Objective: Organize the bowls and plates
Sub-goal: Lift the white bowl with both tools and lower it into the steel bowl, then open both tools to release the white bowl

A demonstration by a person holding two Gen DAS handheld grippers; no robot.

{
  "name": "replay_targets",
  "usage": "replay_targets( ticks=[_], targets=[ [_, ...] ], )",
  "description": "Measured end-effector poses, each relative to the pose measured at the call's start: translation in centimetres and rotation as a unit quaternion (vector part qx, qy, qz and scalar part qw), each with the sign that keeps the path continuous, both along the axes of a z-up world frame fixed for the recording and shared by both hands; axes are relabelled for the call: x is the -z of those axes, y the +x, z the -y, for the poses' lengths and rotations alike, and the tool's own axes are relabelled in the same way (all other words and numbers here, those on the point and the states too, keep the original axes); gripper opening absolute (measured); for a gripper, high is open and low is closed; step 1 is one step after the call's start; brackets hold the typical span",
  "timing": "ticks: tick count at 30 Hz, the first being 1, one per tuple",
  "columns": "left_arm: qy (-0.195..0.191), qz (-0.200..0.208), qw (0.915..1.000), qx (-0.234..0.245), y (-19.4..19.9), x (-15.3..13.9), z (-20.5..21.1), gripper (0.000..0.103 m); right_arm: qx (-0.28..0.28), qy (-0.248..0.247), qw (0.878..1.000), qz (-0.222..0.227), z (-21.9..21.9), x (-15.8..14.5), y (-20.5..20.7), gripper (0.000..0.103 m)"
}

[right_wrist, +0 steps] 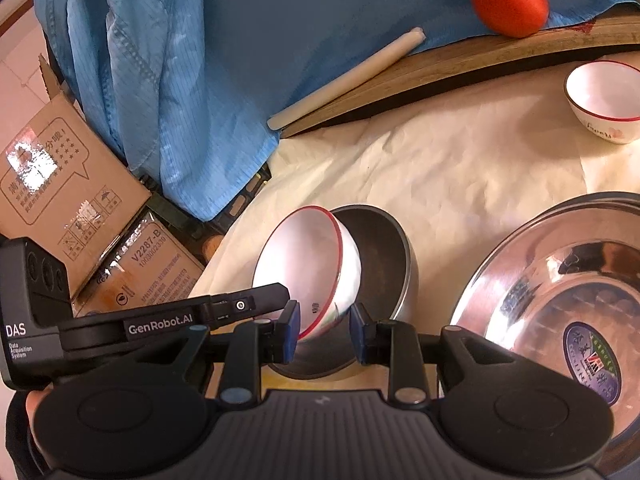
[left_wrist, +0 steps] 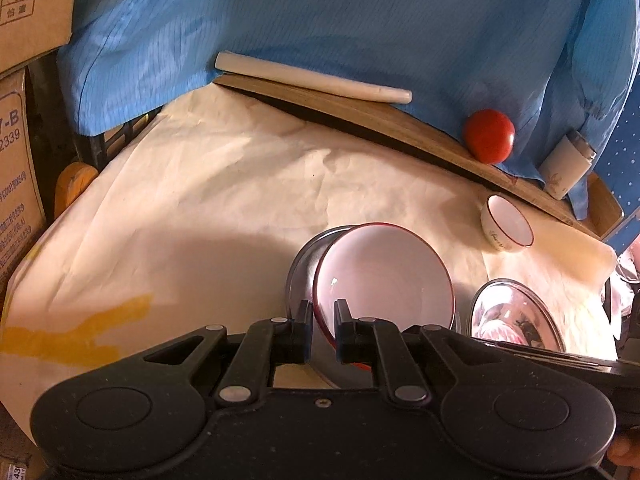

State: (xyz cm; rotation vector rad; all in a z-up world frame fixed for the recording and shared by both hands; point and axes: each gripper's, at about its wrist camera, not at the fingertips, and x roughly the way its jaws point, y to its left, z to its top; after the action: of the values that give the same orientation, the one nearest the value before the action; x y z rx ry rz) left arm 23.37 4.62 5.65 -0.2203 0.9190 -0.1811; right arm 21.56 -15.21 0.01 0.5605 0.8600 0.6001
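Red-rimmed white bowl [left_wrist: 384, 276], centre-low in both views, tilts half inside a dark metal bowl [right_wrist: 380, 240]. Likely glazed ceramic: stiff, slick, breakable, moderately heavy; the thin rim is the place to pinch. Left gripper [left_wrist: 324, 324] is nearly closed, pinching that rim. Right gripper [right_wrist: 323, 332] stands part open, bowl's lower edge between its jaws; contact unclear. Steel bowl [right_wrist: 560, 280] sits lower right.

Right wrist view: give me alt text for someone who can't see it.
The left gripper holds a red-rimmed white bowl by its rim, tilted over a dark metal bowl, just ahead of the right gripper. A shiny steel bowl sits right; a tomato rests behind.
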Motion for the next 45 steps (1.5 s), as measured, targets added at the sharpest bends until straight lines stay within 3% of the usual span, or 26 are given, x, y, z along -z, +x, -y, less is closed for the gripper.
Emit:
replay_targets(
  ticks=[19,36,45],
  targets=[
    [0.008,-0.011,0.9999,0.003,0.4,0.3,0.3,0.015,-0.007,-0.022,1.0,-0.004,-0.3,-0.4,0.5,0.037],
    [0.005,-0.006,1.0,-0.003,0.4,0.1,0.2,0.017,-0.012,-0.011,1.0,0.0,-0.1,-0.5,0.3,0.051],
    [0.002,0.015,0.9998,-0.015,0.0,-1.1,-0.3,0.02,-0.007,0.008,1.0,0.015,1.1,-1.3,-0.3,0.067]
  ],
)
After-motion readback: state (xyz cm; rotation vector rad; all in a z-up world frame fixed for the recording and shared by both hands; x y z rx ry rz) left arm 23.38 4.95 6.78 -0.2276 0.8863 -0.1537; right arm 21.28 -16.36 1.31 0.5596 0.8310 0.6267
